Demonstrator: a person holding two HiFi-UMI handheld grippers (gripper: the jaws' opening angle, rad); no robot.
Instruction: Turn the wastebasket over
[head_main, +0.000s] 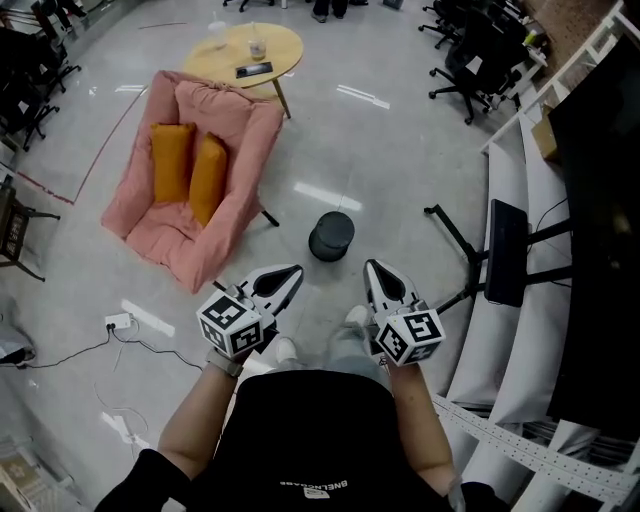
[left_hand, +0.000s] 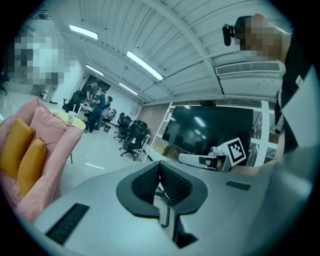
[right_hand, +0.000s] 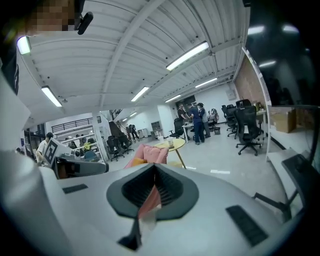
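Note:
The wastebasket (head_main: 331, 236) is a dark grey round bin standing on the pale floor, just ahead of the person's feet. From above I cannot tell whether its mouth or its base faces up. My left gripper (head_main: 287, 274) is held at waist height, short of the bin and to its left, jaws shut with nothing in them. My right gripper (head_main: 377, 268) hangs beside it, short of the bin and to its right, also shut and empty. The bin shows in neither gripper view. The left gripper view shows its own closed jaws (left_hand: 160, 165); the right gripper view shows the same (right_hand: 152, 169).
A pink armchair (head_main: 190, 185) with two orange cushions stands left of the bin, a round wooden table (head_main: 245, 52) behind it. A black monitor stand (head_main: 500, 250) and white shelving (head_main: 505, 400) line the right. A power strip (head_main: 118, 322) with cable lies on the floor at left.

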